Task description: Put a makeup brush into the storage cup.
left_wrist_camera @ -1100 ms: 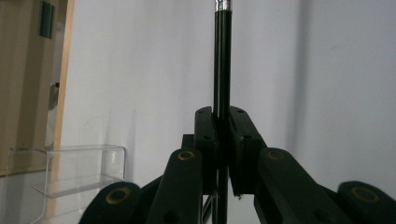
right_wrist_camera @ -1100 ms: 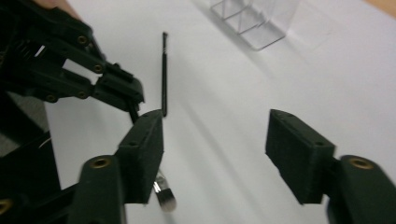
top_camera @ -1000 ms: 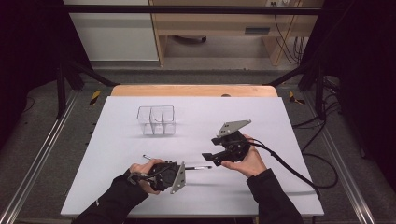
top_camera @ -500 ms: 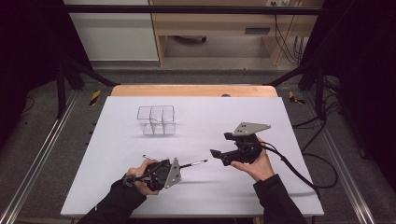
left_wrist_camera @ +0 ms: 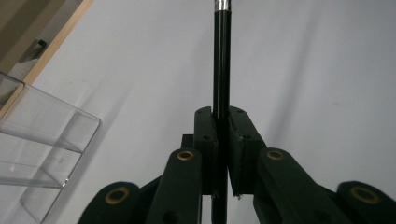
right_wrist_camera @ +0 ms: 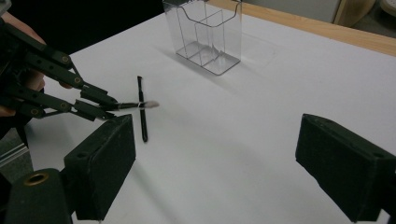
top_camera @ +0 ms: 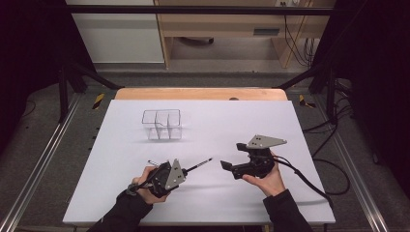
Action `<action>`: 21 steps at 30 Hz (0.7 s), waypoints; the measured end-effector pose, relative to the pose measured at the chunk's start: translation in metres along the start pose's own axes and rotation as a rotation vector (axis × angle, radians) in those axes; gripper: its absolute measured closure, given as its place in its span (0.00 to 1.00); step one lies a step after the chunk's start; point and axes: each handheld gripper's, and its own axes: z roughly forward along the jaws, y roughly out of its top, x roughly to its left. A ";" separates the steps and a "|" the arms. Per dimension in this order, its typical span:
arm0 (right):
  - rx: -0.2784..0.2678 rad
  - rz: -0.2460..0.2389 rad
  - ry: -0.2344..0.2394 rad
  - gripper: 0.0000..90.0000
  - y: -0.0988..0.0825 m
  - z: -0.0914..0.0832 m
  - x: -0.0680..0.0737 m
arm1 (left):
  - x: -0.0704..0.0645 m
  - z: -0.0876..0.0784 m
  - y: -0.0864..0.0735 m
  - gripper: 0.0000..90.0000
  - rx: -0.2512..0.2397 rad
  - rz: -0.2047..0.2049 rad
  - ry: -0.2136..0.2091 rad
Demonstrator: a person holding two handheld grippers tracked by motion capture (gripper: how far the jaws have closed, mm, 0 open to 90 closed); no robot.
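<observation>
Brush: slim black brush (left_wrist_camera: 221, 60) with a silver ferrule, pinched between the 2 jaws of the left gripper (top_camera: 180, 172); in the left gripper view the handle runs straight up out of the jaw gap and past the top edge.
Brush tip: in the right gripper view the pale bristle end (right_wrist_camera: 150, 104) sticks out just beyond the left gripper's jaw tips, above the white table (top_camera: 290, 121).
Left gripper jaws: pressed together on the brush handle, pads touching it on both sides.
Left hand: left hand (top_camera: 145, 181) wraps the gripper body from behind the jaws.
Right gripper: right gripper (top_camera: 232, 155) held in the right hand (top_camera: 268, 179), jaws pointing toward the left gripper, well apart from the brush tip.
Right gripper jaws: spread wide, just been opening, with bare table between the 2 pads (right_wrist_camera: 100, 163) and nothing gripped.
Second stick: 1 dark pen-like stick (right_wrist_camera: 142, 109) lies flat on the table, ahead of the right gripper's left-hand pad and crossing under the brush tip in the right gripper view; whether they touch I cannot tell.
Organizer: clear plastic organizer (top_camera: 162, 123) with dividers stands upright, far ahead of the right gripper's jaws and off to the left side of the left gripper's jaws (left_wrist_camera: 42, 140).
Cable: black cable (top_camera: 309, 183) trails away behind the right gripper.
</observation>
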 end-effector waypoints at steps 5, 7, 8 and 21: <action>-0.015 0.025 0.015 0.13 -0.004 0.005 0.004 | 0.001 -0.001 -0.001 0.92 -0.023 -0.068 0.007; -0.028 0.042 0.023 0.13 -0.005 0.007 0.005 | 0.001 -0.002 -0.001 0.92 -0.045 -0.100 0.008; -0.037 0.050 0.025 0.13 -0.005 0.008 0.005 | 0.001 -0.002 -0.001 0.92 -0.050 -0.111 0.009; -0.098 0.112 0.005 0.16 -0.003 0.018 0.014 | 0.001 0.002 0.002 0.92 -0.118 -0.273 0.030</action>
